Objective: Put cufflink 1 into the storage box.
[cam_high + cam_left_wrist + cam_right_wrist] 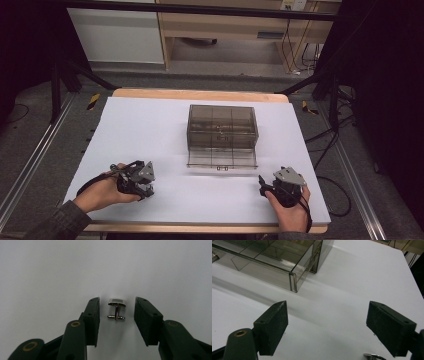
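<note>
A small silver cufflink [117,302] lies on the white table sheet [75,270], its flat head up and its toggle bar toward the camera. My left gripper [117,299] points down over it with a jaw on each side; a gap shows between each pad and the metal. In the high view the left gripper [142,187] is at the front left, held by a hand. My right gripper [328,303] stands wide open over bare sheet at the front right [265,185]. A smoky clear drawer box [222,127] sits mid-table with its bottom drawer [221,160] pulled out toward me.
The drawer's front corner [294,281] lies ahead and left of the right gripper. The edge of a shiny metal piece [374,356] shows at the bottom of the right gripper view. The wooden table edge [200,94] borders the sheet at the back.
</note>
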`<move>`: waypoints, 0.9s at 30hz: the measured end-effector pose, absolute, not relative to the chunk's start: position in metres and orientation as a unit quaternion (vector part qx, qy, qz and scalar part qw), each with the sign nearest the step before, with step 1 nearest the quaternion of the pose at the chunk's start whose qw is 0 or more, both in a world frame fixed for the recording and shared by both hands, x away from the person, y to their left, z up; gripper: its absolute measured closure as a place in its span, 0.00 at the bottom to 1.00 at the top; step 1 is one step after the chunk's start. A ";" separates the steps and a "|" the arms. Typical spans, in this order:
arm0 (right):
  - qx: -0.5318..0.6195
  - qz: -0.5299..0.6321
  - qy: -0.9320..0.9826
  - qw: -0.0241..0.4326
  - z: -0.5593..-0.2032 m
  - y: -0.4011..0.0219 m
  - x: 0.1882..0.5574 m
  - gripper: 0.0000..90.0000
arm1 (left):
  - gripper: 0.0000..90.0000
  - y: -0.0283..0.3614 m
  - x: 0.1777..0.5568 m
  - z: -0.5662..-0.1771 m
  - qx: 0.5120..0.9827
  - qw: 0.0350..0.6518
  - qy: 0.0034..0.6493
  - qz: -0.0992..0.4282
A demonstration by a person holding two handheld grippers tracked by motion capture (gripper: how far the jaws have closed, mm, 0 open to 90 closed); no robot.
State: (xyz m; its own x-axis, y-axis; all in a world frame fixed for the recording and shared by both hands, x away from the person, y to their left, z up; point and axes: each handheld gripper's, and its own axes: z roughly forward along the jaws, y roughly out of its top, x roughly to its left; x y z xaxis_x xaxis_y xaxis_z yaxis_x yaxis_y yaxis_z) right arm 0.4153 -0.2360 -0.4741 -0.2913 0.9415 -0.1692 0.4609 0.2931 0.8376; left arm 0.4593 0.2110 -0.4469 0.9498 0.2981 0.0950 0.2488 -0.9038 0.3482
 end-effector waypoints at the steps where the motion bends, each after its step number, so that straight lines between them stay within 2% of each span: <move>1: 0.484 0.346 0.725 0.347 -0.474 -0.236 0.415 0.20 | 0.64 0.210 0.460 -0.447 0.973 0.167 0.140 0.074; 11: 0.484 0.347 0.726 0.345 -0.474 -0.236 0.415 0.20 | 0.82 0.209 0.464 -0.447 0.973 0.166 0.149 0.063; 19: 0.484 0.347 0.725 0.345 -0.474 -0.236 0.415 0.20 | 0.83 0.209 0.463 -0.443 0.970 0.175 0.151 0.072; 27: 0.483 0.345 0.726 0.347 -0.474 -0.235 0.415 0.20 | 0.83 0.207 0.465 -0.423 0.959 0.217 0.154 0.093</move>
